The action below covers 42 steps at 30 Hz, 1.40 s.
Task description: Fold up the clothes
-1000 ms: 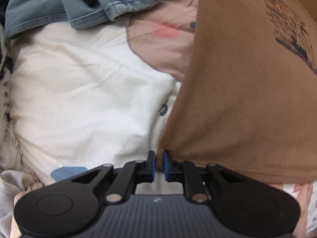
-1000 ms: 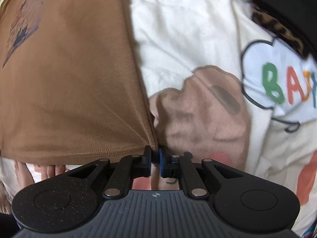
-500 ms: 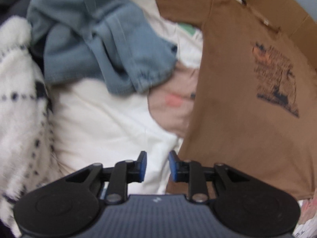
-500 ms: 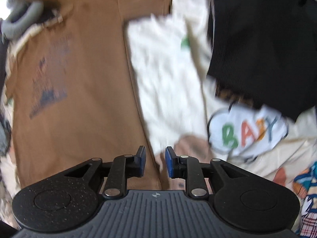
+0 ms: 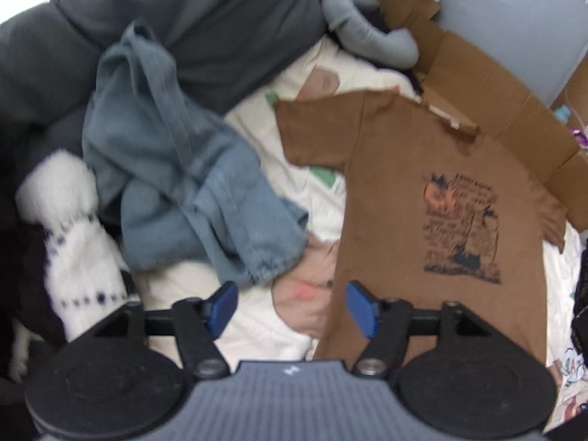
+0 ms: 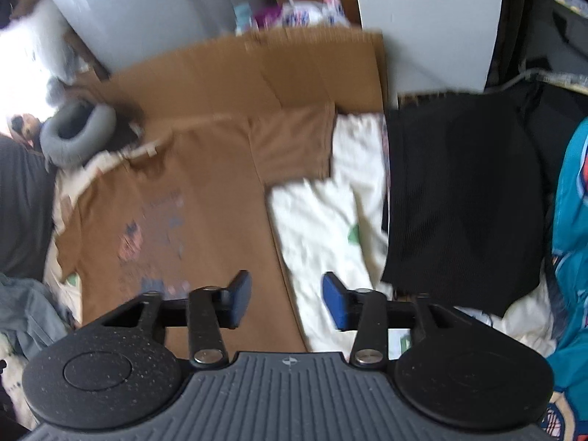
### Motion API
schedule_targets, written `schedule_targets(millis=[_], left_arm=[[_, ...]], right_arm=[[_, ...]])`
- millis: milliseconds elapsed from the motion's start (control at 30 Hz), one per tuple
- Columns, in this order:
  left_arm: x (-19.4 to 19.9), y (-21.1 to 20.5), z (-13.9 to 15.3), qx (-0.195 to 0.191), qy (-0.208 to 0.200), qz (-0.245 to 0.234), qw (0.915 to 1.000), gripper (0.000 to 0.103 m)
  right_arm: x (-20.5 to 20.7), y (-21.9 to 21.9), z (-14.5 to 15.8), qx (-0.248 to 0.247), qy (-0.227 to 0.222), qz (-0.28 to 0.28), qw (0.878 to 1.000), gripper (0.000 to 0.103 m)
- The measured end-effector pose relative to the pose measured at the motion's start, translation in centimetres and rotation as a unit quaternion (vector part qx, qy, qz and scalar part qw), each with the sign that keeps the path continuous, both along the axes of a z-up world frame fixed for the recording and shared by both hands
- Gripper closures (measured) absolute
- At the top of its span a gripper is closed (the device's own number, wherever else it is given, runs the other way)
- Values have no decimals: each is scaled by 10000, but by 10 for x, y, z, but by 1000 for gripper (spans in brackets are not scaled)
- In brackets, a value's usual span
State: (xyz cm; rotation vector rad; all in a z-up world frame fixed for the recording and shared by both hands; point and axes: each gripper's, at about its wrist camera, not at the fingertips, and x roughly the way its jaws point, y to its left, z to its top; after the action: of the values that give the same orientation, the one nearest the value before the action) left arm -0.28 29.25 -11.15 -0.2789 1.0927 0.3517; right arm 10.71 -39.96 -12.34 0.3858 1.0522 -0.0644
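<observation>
A brown printed T-shirt lies spread flat, front up, on a cream bedsheet, sleeves out; in the right wrist view the T-shirt fills the left half. High above its lower left edge, my left gripper has its jaws opening, with nothing between the blue pads. My right gripper hangs above the shirt's right side edge, jaws also opening and empty. Both are well clear of the cloth.
Crumpled blue jeans lie left of the shirt, beside a white fuzzy garment and a dark grey pillow. A black ribbed garment lies to the right. Flattened cardboard and a grey neck pillow sit beyond the collar.
Both grippers were shut on the shirt's bottom corners, then let go and opened. Both rose steeply, so the whole shirt now shows lying flat below.
</observation>
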Motion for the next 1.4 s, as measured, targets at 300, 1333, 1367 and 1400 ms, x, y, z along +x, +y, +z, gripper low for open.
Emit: schedule_targets(millis=[300,1333,1367,1400], left_arm=[[10,6,67,5,-431,-129,9990,23],[63,-64,110,-45,-864,-783,9932,11],[68,-67,108,-52,-862,-797,9931,10],[74,-70,106,-53,-834,-834,9930,10]], right_arm=[[-4,-23,91,23,-478,59,9988,35],[-55,-73,141,-438,-1189,110,9919,20],[-54,-73,138,-408,-1198,114,9919,20],[-53,-73,134,-366,-1184,139,9922,20]])
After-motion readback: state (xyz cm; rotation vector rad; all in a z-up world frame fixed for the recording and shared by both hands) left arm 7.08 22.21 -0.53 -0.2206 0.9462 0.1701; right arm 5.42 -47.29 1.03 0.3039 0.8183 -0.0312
